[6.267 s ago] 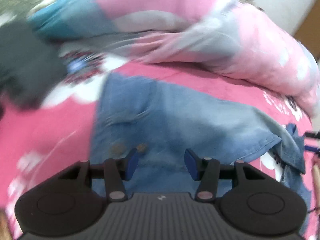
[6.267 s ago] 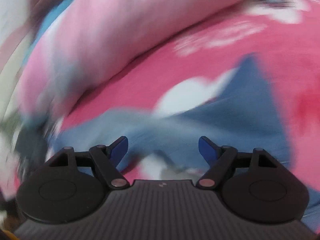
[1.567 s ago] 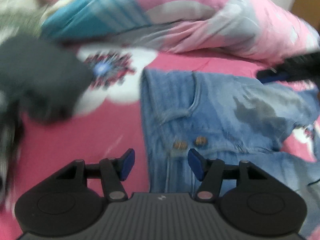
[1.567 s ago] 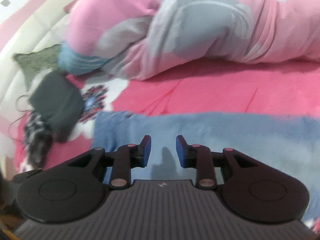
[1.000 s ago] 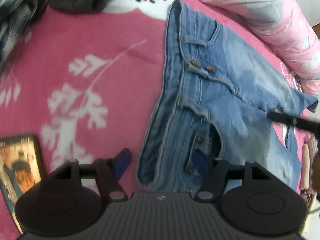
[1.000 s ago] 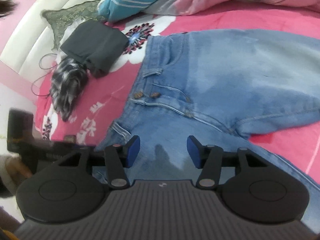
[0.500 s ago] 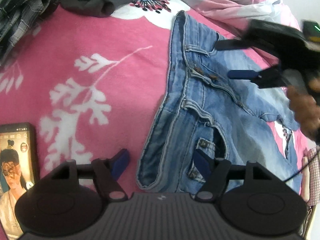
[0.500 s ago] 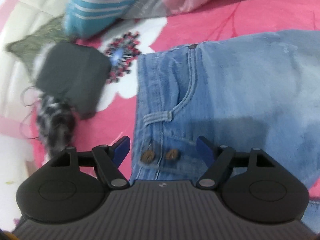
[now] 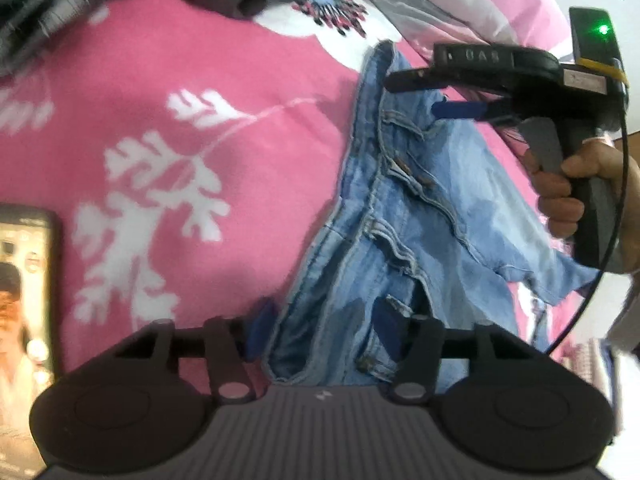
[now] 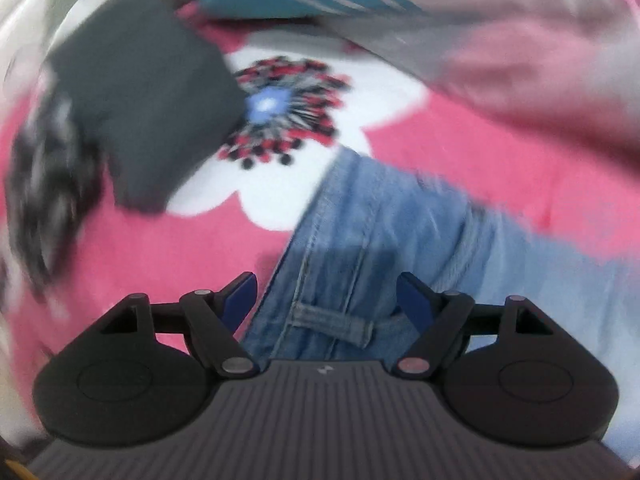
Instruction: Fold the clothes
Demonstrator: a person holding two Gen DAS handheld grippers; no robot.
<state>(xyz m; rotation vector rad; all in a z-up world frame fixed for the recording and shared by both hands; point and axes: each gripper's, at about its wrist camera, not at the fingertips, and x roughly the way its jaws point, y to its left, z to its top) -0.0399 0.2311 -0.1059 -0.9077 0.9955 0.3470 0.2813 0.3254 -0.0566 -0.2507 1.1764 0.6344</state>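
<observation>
Light blue jeans (image 9: 416,208) lie on a pink floral bedspread (image 9: 200,92), waistband towards the left. My left gripper (image 9: 324,326) is open, its blue fingers straddling the near corner of the waistband. My right gripper (image 9: 416,94) shows in the left wrist view, hand-held and open over the far end of the waistband. In the right wrist view the right gripper (image 10: 328,294) is open over the jeans (image 10: 372,240), with a belt loop (image 10: 332,322) between the fingers.
A folded dark grey garment (image 10: 136,108) and a black-and-white plaid garment (image 10: 44,192) lie at the far left. A pink, grey and teal quilt (image 10: 500,40) is heaped behind the jeans. A phone (image 9: 22,320) with a lit screen lies near left.
My left gripper has moved down onto the near waistband corner. My right gripper has moved along the waistband to its far end, past the buttons, and both views are blurred by motion.
</observation>
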